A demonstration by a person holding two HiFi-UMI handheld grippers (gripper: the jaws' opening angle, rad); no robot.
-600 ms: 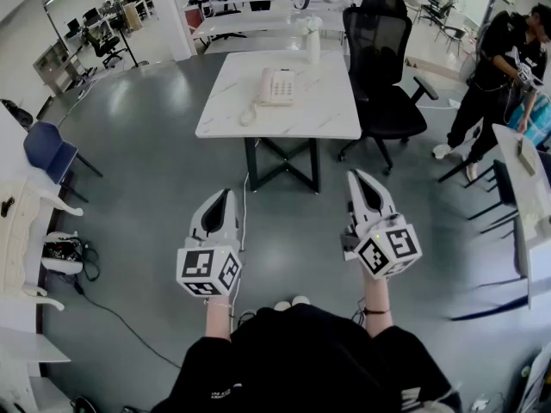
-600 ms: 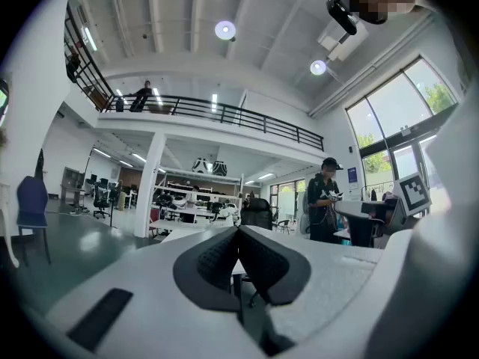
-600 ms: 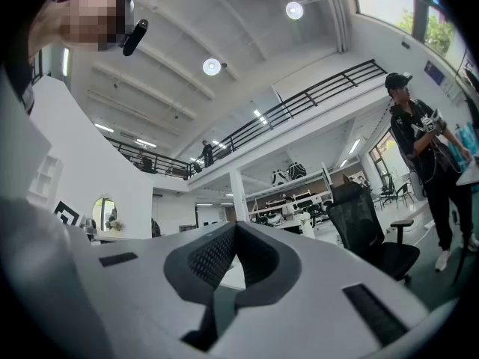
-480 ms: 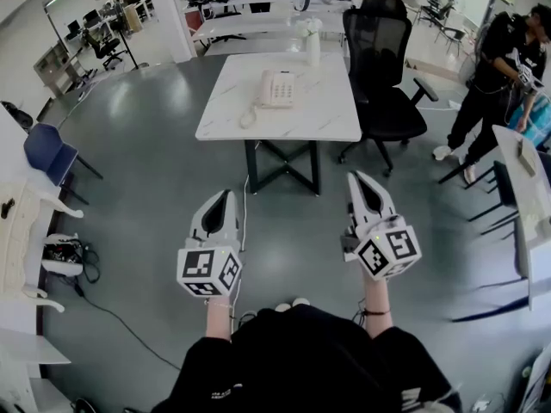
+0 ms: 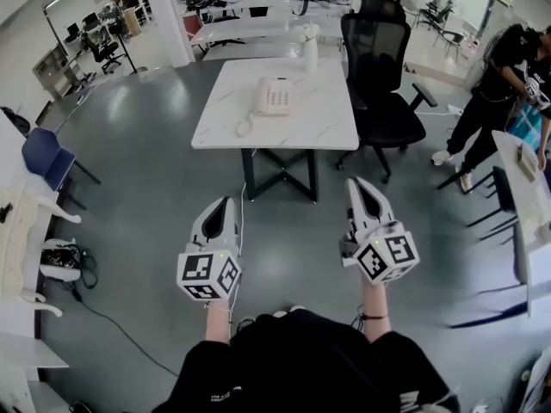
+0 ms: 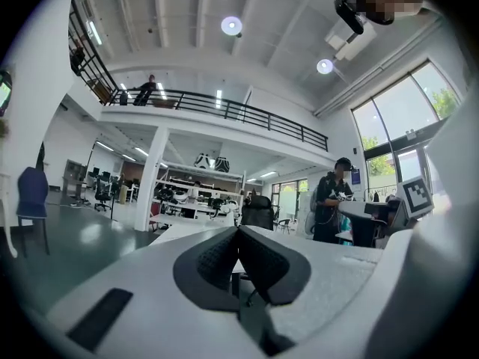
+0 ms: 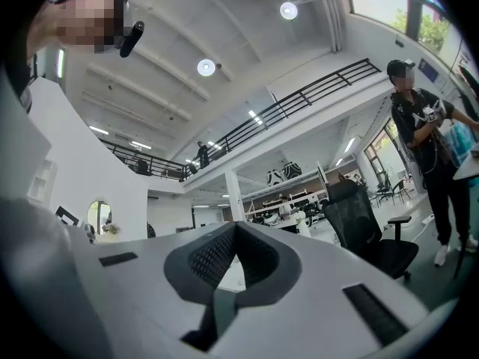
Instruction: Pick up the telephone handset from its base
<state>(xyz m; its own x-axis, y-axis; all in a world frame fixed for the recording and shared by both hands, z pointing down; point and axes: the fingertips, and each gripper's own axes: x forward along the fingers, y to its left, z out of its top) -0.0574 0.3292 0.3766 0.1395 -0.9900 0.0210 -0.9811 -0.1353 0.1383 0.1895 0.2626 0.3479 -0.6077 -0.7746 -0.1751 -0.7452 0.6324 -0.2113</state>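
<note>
A white telephone (image 5: pixel 274 97) lies on the white marble table (image 5: pixel 318 119) ahead of me, its handset resting on the left side of the base. A coiled cord (image 5: pixel 245 126) trails off toward the table's left edge. My left gripper (image 5: pixel 226 202) and right gripper (image 5: pixel 354 181) hover side by side over the grey floor, well short of the table, both pointing at it. In the left gripper view the left gripper (image 6: pixel 238 230) has its jaws pressed together with nothing between them. The right gripper (image 7: pixel 236 225) looks the same in the right gripper view.
A black office chair (image 5: pixel 383 76) stands at the table's right side, and a white bottle (image 5: pixel 312 41) sits on its far edge. A person (image 5: pixel 495 89) stands at the far right beside another white table (image 5: pixel 527 196). A blue chair (image 5: pixel 45 153) and floor cables (image 5: pixel 112 317) are at the left.
The table with the telephone sits slightly lower and nearer in the head view. Both grippers stay shut and side by side. The person at the right has shifted further right.
</note>
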